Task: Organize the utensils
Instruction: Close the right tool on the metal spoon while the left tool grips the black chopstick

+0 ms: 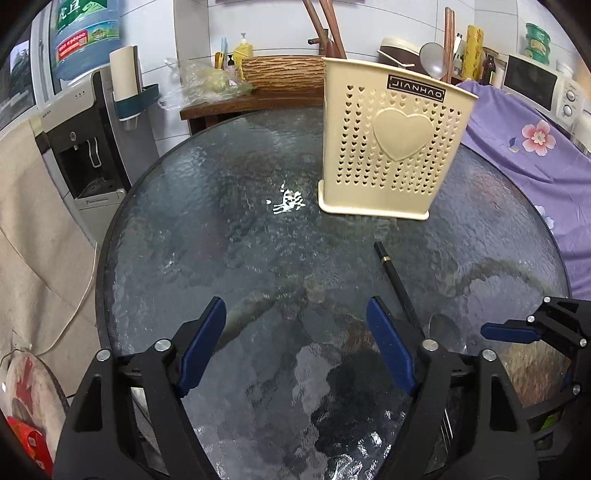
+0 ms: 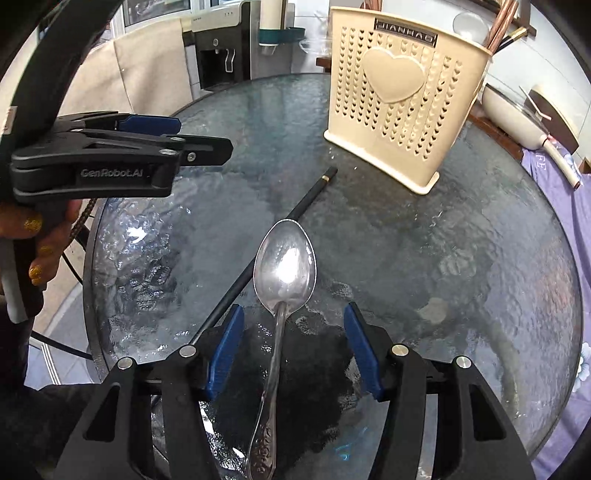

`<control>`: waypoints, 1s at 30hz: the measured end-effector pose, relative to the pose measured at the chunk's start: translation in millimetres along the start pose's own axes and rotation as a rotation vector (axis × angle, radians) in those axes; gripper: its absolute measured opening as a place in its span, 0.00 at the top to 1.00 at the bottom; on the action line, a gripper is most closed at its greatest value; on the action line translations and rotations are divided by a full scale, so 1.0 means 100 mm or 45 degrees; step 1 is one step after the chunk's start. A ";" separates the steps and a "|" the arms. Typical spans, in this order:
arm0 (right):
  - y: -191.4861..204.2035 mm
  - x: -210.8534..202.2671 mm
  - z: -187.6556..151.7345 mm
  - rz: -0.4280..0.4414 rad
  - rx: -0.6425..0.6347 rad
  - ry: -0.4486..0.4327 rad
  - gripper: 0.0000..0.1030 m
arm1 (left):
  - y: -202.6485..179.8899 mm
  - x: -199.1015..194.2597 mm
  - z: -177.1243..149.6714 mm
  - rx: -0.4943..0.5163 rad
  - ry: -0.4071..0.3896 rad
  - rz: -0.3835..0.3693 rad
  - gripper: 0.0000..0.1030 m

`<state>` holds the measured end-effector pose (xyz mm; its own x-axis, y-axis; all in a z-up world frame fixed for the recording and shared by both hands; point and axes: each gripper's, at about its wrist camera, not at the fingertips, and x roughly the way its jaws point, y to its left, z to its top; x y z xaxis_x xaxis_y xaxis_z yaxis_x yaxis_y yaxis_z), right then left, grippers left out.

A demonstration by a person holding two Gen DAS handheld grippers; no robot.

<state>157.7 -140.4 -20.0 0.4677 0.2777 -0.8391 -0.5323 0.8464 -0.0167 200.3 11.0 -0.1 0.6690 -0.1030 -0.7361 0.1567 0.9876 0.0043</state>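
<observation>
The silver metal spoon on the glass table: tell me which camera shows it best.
The right wrist view. There the silver metal spoon lies in full, bowl to patterned handle, between the open right gripper fingers. The left wrist view catches only its bowl, behind the left gripper.

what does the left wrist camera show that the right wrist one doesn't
Only the left wrist view shows the water bottle, the microwave and the open left gripper from behind. Only the right wrist view shows the whole spoon, its handle running between the open right gripper fingers, and the person's hand. Both show the holder, the black chopstick and the glass table.
</observation>
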 end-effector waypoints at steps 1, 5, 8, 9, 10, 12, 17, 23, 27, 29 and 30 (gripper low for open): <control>-0.01 0.00 0.00 0.007 0.007 0.000 0.48 | 0.01 0.01 0.01 -0.003 0.002 0.000 0.25; -0.02 0.05 0.05 0.019 0.025 -0.006 0.48 | 0.04 0.02 0.00 -0.015 0.011 0.000 0.26; -0.01 0.09 0.10 0.019 0.047 -0.011 0.48 | 0.05 0.03 0.01 -0.021 0.016 0.000 0.27; -0.02 0.10 0.13 0.016 0.051 -0.012 0.48 | 0.05 0.03 0.01 -0.021 0.016 0.000 0.27; -0.02 0.11 0.15 0.014 0.056 -0.012 0.48 | 0.05 0.04 0.01 -0.020 0.017 0.000 0.27; 0.00 0.13 0.19 0.005 0.069 -0.013 0.48 | 0.05 0.04 0.01 -0.021 0.016 0.000 0.27; 0.02 0.17 0.24 -0.015 0.088 -0.017 0.49 | 0.07 0.05 0.05 -0.030 0.013 -0.001 0.27; 0.04 0.20 0.28 -0.002 0.086 -0.021 0.65 | 0.02 0.08 0.11 -0.017 0.022 -0.032 0.30; 0.02 0.18 0.26 -0.004 0.097 -0.030 0.65 | -0.10 0.13 0.14 0.012 0.044 -0.073 0.33; -0.04 0.15 0.23 -0.006 0.112 -0.028 0.65 | -0.15 0.16 0.15 0.022 0.059 -0.101 0.36; -0.07 0.14 0.21 -0.008 0.125 -0.031 0.65 | -0.18 0.18 0.16 0.027 0.068 -0.116 0.37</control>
<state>183.3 -133.1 -20.3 0.4881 0.2824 -0.8258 -0.4586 0.8880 0.0326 221.0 -10.4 -2.7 0.6119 -0.1849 -0.7690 0.2306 0.9718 -0.0502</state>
